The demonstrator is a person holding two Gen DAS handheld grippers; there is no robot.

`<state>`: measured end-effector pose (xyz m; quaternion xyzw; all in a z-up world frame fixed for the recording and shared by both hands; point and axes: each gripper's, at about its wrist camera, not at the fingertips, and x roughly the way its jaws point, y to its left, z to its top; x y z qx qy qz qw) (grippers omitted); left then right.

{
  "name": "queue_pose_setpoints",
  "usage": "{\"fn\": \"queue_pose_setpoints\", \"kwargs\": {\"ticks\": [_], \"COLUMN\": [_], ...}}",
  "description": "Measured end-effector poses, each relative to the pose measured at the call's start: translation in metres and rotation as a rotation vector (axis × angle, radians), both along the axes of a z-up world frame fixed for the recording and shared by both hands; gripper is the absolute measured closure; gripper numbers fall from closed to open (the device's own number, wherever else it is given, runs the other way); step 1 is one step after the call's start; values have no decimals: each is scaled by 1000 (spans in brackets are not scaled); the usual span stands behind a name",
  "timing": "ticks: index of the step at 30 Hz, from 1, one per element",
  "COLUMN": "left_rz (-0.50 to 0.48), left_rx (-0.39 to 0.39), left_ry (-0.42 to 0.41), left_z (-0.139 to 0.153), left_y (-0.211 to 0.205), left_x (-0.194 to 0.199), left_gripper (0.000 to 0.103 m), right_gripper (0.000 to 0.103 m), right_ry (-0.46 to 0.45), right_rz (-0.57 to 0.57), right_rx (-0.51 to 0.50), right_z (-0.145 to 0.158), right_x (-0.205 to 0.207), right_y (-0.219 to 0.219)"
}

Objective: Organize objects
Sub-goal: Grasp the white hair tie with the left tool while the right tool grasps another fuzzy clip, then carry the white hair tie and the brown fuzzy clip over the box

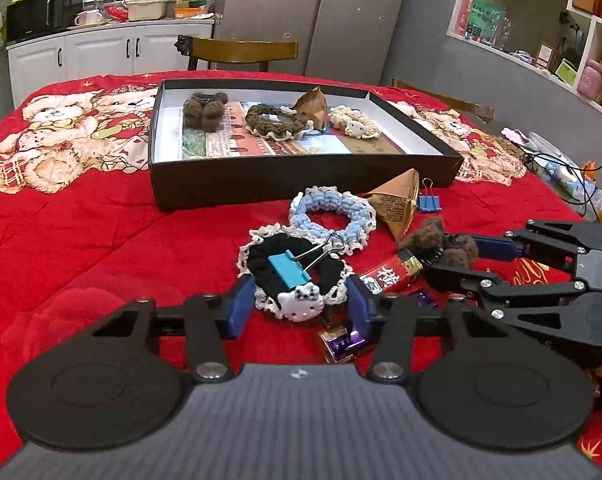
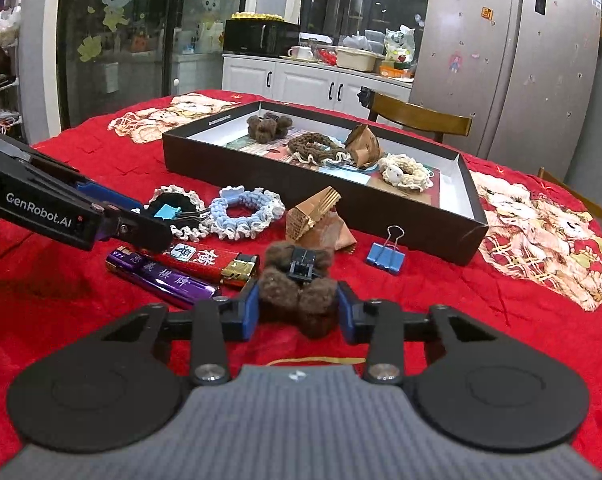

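A red blanket [image 2: 441, 304] printed with teddy bears covers the table, and the black box [image 1: 261, 184] sits in the middle of it. Behind the box there's a wooden chair [image 1: 243, 51], white cabinets [image 1: 101, 54] carrying a microwave [image 2: 261, 36], and a steel fridge [image 2: 513, 60].

Count inside the box: one brown fuzzy clip [image 1: 204, 109], one brown scrunchie [image 1: 275, 120], one cream scrunchie [image 1: 355, 122], one paper cone [image 1: 313, 106].

In front of the box: two scrunchies, two lighters, two binder clips, one paper cone [image 2: 315, 216].

The left gripper [image 1: 299, 308] has its blue pads pressed against either side of the black scrunchie [image 1: 297, 276] with the cat face, in front of the box; a teal binder clip [image 1: 289, 267] lies on it. The light-blue scrunchie [image 1: 333, 214] touches it, nearer the box.

The right gripper [image 2: 299, 310] is clamped on the second brown fuzzy clip [image 2: 299, 286], just in front of the cone. Red lighter [image 2: 213, 258] and purple lighter [image 2: 161, 276] lie left of it; the blue binder clip [image 2: 387, 254] is close to the box wall.
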<state>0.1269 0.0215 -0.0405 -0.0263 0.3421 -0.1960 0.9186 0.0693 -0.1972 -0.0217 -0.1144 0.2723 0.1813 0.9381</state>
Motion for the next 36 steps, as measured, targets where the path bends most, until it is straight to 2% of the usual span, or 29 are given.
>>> {"fn": "queue_pose_setpoints", "kwargs": {"ticks": [1, 3, 6, 25, 36], "left_rz": [-4, -1, 4, -15, -7], "left_rx": [0, 9, 2, -144, -156], "left_ry": [-2, -14, -30, -171, -207], "left_z": [0, 2, 3, 36, 55], "left_y": [0, 0, 2, 15, 14], "left_x": [-1, -3, -5, -23, -31], "left_gripper": [55, 72, 80, 81, 81], "right_gripper": [61, 62, 62, 63, 63], "right_ry": [0, -2, -8, -72, -109], "right_rz": [1, 2, -1, -19, -17], "right_rx": [-1, 0, 7, 49, 66], "right_z": [0, 0, 0, 10, 17], "right_x": [0, 0, -1, -10, -14], "right_y": [0, 0, -1, -8, -9]}}
